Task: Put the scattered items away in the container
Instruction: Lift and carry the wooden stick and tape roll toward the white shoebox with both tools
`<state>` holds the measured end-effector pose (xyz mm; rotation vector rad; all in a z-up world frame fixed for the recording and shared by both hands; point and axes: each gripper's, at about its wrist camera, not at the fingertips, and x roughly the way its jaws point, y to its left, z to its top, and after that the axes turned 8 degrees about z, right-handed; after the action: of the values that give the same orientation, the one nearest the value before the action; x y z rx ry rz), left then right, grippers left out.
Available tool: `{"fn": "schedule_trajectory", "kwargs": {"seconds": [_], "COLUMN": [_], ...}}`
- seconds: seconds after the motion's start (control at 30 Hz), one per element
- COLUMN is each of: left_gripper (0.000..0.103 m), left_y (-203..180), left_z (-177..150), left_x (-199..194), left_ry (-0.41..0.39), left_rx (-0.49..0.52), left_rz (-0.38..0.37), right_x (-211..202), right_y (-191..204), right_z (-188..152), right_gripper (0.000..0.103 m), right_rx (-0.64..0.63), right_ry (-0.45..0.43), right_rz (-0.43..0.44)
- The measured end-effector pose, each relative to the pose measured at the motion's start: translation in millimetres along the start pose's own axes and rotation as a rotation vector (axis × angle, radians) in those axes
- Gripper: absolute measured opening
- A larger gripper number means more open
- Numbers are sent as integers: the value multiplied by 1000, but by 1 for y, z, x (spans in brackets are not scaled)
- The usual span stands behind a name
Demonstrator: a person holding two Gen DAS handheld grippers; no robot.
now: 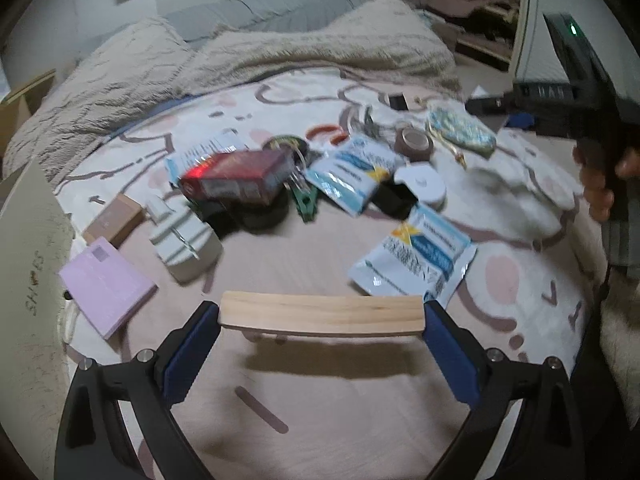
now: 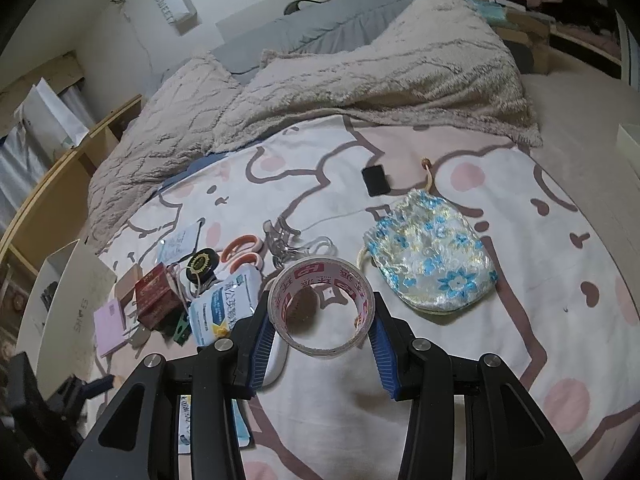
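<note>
While a pale wooden block (image 1: 322,314) was clamped endwise by the left gripper (image 1: 322,316), a clear printed tape roll (image 2: 322,312), near the floral pouch (image 2: 434,264), was pinched by the right gripper (image 2: 320,338) above the bedsheet (image 2: 500,340).

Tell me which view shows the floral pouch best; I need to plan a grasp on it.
The right wrist view: the floral pouch lies whole, sharp and close on the bedsheet. The left wrist view shows it small, far and blurred.
</note>
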<state>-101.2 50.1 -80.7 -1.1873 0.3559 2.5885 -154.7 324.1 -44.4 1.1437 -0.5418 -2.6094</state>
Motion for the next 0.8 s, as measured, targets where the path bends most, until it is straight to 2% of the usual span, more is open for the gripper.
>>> {"fn": "schedule_trajectory", "kwargs": {"seconds": [0.3,0.67,0.8], "left_gripper": [100,100,100], "left_y": [14,23,23], "left_z": [26,64,82], "left_x": [-37,-75,-90], "left_ry": [-124,-239,-294], "left_rx": [-79,-79,-70], "left_rz": [57,154,160], "right_x": [-11,-30,-34], "right_y": [22,54,62], "right_z": [0,1,1], "right_gripper": [45,45,45], "right_rx": [-64,-146,-167], "right_ry": [-30,-89,-102], "right_rz": [23,34,41]}}
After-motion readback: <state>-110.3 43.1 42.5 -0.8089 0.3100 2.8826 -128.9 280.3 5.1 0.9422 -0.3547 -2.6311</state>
